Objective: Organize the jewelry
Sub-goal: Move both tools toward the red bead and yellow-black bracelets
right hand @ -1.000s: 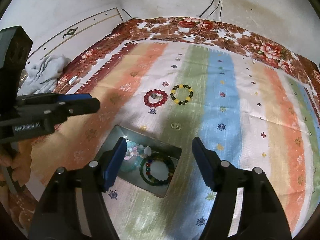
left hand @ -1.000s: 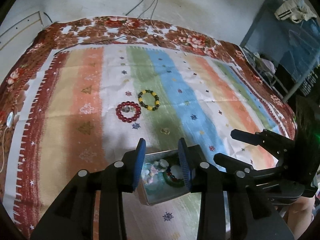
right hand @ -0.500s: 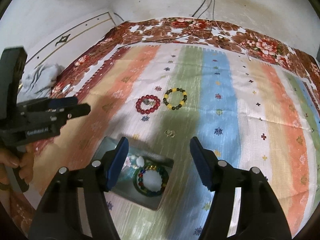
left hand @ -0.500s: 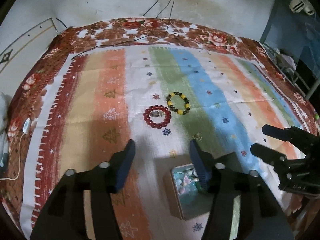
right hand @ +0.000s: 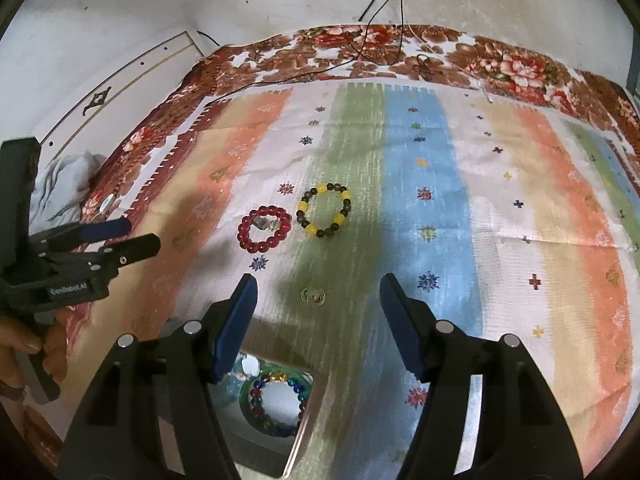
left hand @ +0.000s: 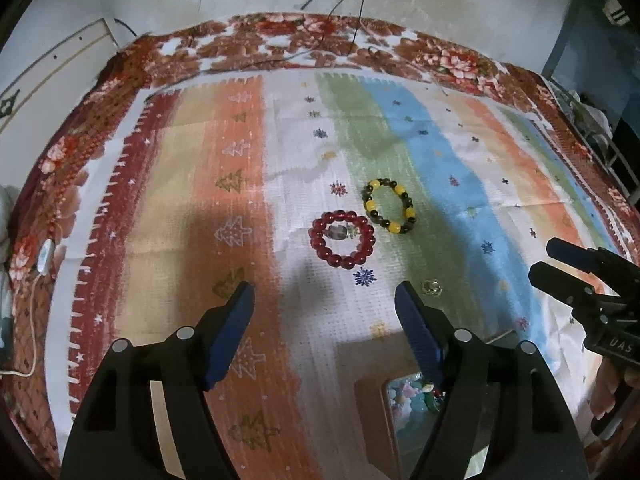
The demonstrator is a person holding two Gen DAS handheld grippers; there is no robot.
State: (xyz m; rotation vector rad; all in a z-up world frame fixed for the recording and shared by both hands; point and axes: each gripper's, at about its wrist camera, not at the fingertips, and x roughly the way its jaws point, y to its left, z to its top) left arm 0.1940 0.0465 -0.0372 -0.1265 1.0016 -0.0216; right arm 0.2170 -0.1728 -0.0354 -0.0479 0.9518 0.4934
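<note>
A red bead bracelet and a yellow-and-dark bead bracelet lie side by side on the striped cloth. A small gold piece lies nearer. A metal box holds a green bangle, a multicoloured bead bracelet and pale trinkets. My left gripper is open and empty, short of the red bracelet. My right gripper is open and empty above the gold piece. Each gripper shows in the other's view: the right one and the left one.
The striped cloth lies on a floral blanket against a white wall. Black cables run down onto the blanket. A white cord with a switch lies at the left edge. Grey cloth is bunched at far left.
Both grippers have moved forward, away from the box and toward the bracelets. The left gripper's jaws have opened wider. The box now sits at the bottom of both views.
</note>
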